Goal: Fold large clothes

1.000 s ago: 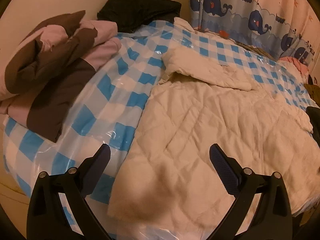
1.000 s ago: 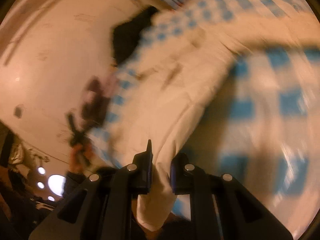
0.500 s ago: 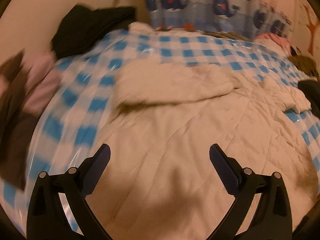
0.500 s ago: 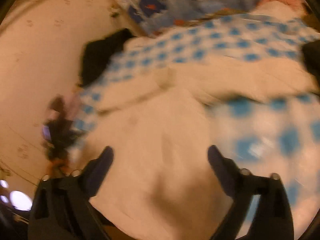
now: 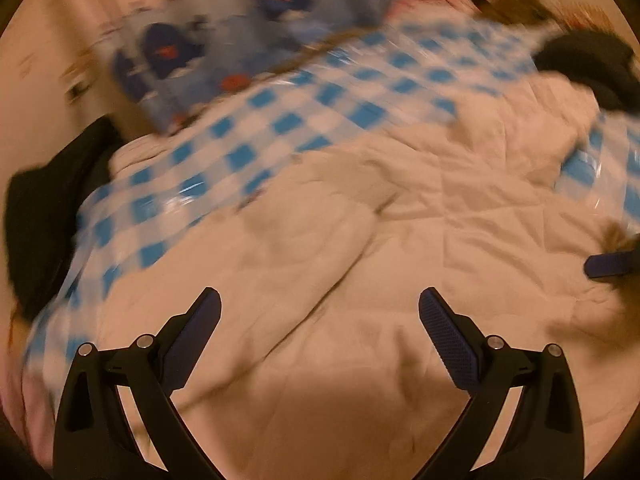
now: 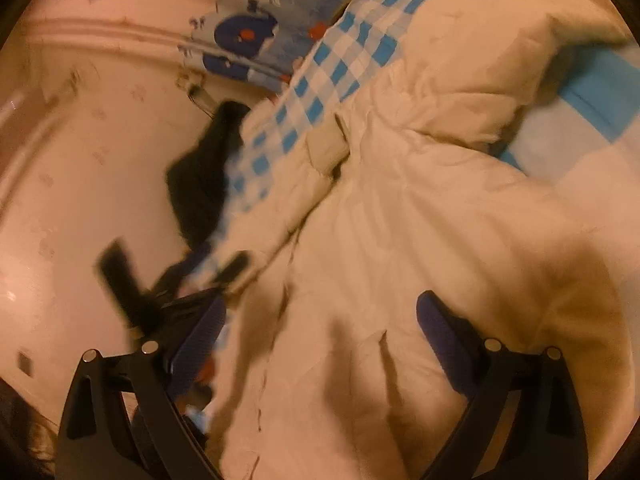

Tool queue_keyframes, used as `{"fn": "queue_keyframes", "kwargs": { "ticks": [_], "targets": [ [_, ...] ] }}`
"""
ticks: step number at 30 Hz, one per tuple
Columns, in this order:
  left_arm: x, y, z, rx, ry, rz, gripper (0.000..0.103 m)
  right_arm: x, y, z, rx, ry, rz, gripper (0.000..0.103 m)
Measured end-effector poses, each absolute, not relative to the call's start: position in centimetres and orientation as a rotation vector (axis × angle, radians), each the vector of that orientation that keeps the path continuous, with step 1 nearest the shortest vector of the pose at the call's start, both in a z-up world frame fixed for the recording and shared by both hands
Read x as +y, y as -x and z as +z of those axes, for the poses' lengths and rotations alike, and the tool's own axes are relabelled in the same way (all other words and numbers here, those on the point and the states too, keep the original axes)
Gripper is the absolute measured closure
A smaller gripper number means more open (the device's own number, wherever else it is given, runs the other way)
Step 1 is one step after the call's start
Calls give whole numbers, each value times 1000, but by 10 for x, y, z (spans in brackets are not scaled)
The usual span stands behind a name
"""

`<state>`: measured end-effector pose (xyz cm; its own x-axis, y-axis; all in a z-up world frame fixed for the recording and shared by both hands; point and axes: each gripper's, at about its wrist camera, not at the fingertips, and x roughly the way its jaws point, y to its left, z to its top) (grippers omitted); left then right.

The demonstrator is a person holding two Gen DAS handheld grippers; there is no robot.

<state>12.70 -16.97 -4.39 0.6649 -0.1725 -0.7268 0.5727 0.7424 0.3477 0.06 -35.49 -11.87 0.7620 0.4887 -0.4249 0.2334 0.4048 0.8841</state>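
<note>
In the left wrist view, the left claw (image 5: 319, 312) stands wide open with nothing between its blue-padded fingers (image 5: 448, 338), held over the cream quilted garment (image 5: 360, 248), which lies spread and creased across the lower and middle frame. Beneath it lies a blue-and-white checked sheet (image 5: 248, 152), showing from 9 o'clock round to 2 o'clock. A dark garment (image 5: 44, 208) sits bunched at 9 o'clock, another dark piece (image 5: 588, 64) at 2 o'clock, and a whale-print curtain (image 5: 224, 52), blurred, hangs at 11 o'clock. At 3 o'clock a blue finger pad of the right claw (image 5: 612, 264) pokes in over the cream cloth. In the right wrist view, the right claw (image 6: 320, 316) is likewise spread wide and holds nothing, poised over the same cream quilted garment (image 6: 420, 232), whose bulky folded part rises toward 1 o'clock. The checked sheet (image 6: 332, 72) runs from 12 o'clock toward 9 o'clock; the dark garment (image 6: 204, 184) lies at 10 o'clock, the curtain (image 6: 272, 32) at 11 o'clock.
</note>
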Motion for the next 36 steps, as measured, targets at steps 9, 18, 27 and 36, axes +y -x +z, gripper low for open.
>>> {"fn": "queue_keyframes", "kwargs": {
  "ticks": [9, 18, 27, 36],
  "targets": [
    [-199, -210, -100, 900, -707, -413, 21, -351, 1, -112, 748, -1116, 227, 10],
    [-124, -236, -39, 819, -555, -218, 89, -355, 11, -115, 723, -1138, 258, 10],
    [95, -248, 83, 707, -353, 258, 90, -354, 13, -113, 728, -1120, 251, 10],
    [245, -219, 130, 723, -120, 578, 35, -348, 14, -110, 748, -1080, 224, 10]
  ]
}}
